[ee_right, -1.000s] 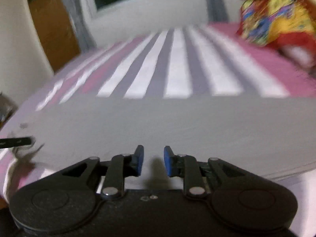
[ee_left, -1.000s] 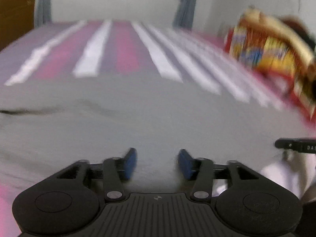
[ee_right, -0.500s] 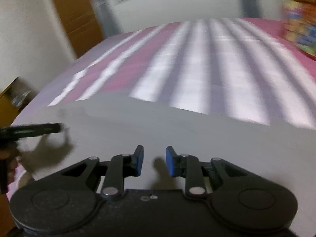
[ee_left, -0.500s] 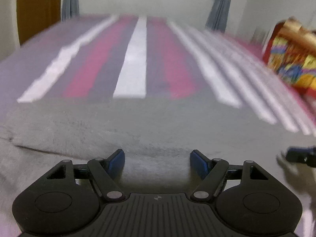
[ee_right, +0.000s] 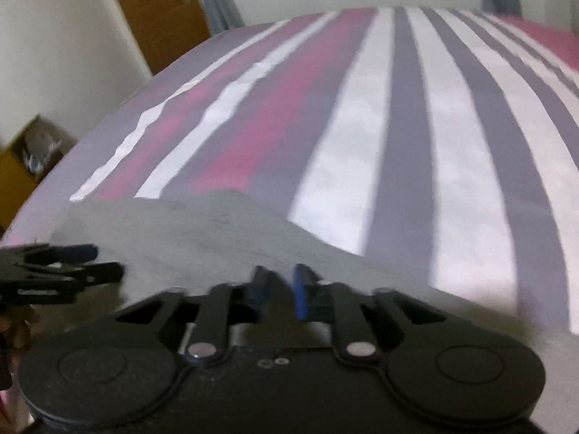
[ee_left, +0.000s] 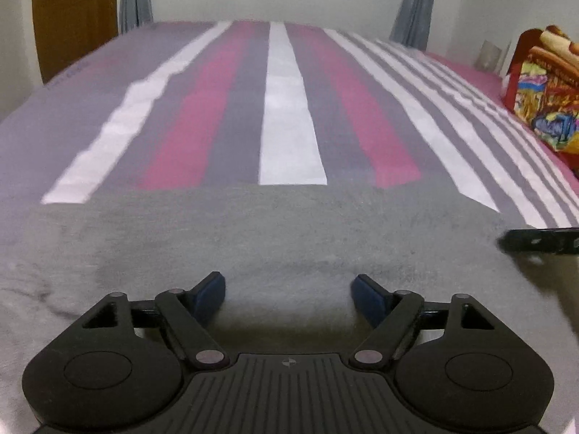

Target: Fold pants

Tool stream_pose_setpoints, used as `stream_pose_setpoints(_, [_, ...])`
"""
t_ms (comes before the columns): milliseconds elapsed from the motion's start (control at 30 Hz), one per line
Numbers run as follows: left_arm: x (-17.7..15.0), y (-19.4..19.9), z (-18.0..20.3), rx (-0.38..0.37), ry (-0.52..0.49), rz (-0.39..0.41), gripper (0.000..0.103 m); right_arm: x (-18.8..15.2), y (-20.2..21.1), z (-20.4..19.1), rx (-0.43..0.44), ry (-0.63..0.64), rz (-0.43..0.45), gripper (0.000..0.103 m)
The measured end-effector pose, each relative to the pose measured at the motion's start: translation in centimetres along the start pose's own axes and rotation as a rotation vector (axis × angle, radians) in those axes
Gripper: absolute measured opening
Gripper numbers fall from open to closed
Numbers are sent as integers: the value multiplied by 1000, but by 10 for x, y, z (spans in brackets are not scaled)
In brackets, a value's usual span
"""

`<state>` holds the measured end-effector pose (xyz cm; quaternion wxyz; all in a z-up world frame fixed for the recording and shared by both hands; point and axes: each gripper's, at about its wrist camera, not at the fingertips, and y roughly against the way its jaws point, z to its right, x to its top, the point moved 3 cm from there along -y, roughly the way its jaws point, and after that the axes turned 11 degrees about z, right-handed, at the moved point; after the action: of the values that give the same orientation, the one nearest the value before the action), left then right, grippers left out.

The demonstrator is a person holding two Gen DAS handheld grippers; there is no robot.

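Observation:
Grey pants (ee_left: pixel 289 238) lie flat across the near part of a striped bed. My left gripper (ee_left: pixel 287 294) hovers just over them with its blue-padded jaws wide apart and nothing between them. In the right wrist view the pants (ee_right: pixel 202 231) rise into a lifted ridge. My right gripper (ee_right: pixel 277 291) has its jaws close together with grey fabric between the tips. The left gripper also shows at the left edge of the right wrist view (ee_right: pixel 58 276). A tip of the right gripper (ee_left: pixel 539 242) shows at the right edge of the left wrist view.
The bedsheet (ee_left: pixel 289 108) has pink, grey and white stripes and stretches back to a white wall. A colourful pile of cloth (ee_left: pixel 542 86) sits at the bed's right side. A brown door (ee_right: pixel 159 11) and a yellow box (ee_right: pixel 25 166) stand left of the bed.
My left gripper has opened wider and now faces straight down the bed. My right gripper has swung left and the pants' edge has risen into a ridge in front of it.

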<state>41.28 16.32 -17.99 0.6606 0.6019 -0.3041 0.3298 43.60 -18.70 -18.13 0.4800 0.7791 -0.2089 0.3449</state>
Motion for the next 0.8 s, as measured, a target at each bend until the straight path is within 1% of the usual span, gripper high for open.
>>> stream_pose_setpoints(33, [-4,6,-4,-1,-18,-2,78,-3,21,17,-32,-5,28,24])
stream_pose_setpoints(67, [-10,11,-10,0,-42,-1,78,-8,39,34,-61,-6,45,27])
stream_pose_setpoints(100, [-16,17,-14,0,-59,-1,78,-15,58,52,-87,-15,53,27])
stream_pose_setpoints(133, [-20,25,-20,5,-65,-7,79,-26,85,84,-118,-46,61,27])
stream_pose_setpoints(167, [-23,34,-29,13,-50,-9,79,-34,109,111,-148,-81,75,26])
stream_pose_setpoints(200, [-28,43,-37,10,-29,3,79,-41,133,138,-199,-111,91,23])
stream_pose_setpoints(233, [-32,48,-45,3,-10,11,79,-50,168,173,-278,-149,129,19])
stream_pose_setpoints(267, [-35,54,-49,-2,-9,16,79,-58,197,202,-357,-194,166,19])
stream_pose_setpoints(300, [-36,56,-49,2,-19,15,79,-69,232,238,-473,-254,200,17])
stream_pose_setpoints(333, [-36,59,-47,15,-38,12,79,-80,262,266,-569,-315,219,16])
stream_pose_setpoints(367, [-36,60,-44,34,-51,10,79,-91,295,287,-640,-397,262,18])
stream_pose_setpoints(400, [-35,62,-43,49,-48,8,79,-101,328,300,-652,-477,341,24])
stream_pose_setpoints(433, [-35,64,-42,60,-38,6,79,-111,355,306,-632,-530,414,30])
stream_pose_setpoints(467, [-36,65,-40,67,-29,6,81,-119,375,309,-605,-573,466,30])
stream_pose_setpoints(500, [-37,66,-39,73,-21,7,82,-130,391,312,-572,-625,502,30])
stream_pose_setpoints(567, [-41,66,-39,82,1,12,86,-154,408,318,-487,-716,518,30])
stream_pose_setpoints(667, [-46,66,-36,83,35,15,94,-173,392,314,-370,-802,515,33])
stream_pose_setpoints(733, [-46,64,-33,92,30,10,95,-176,366,308,-310,-855,510,37])
stream_pose_setpoints(767, [-46,63,-32,97,28,7,96,-180,361,305,-300,-869,506,37])
stream_pose_setpoints(800, [-46,62,-31,100,28,3,96,-181,361,301,-309,-874,506,34])
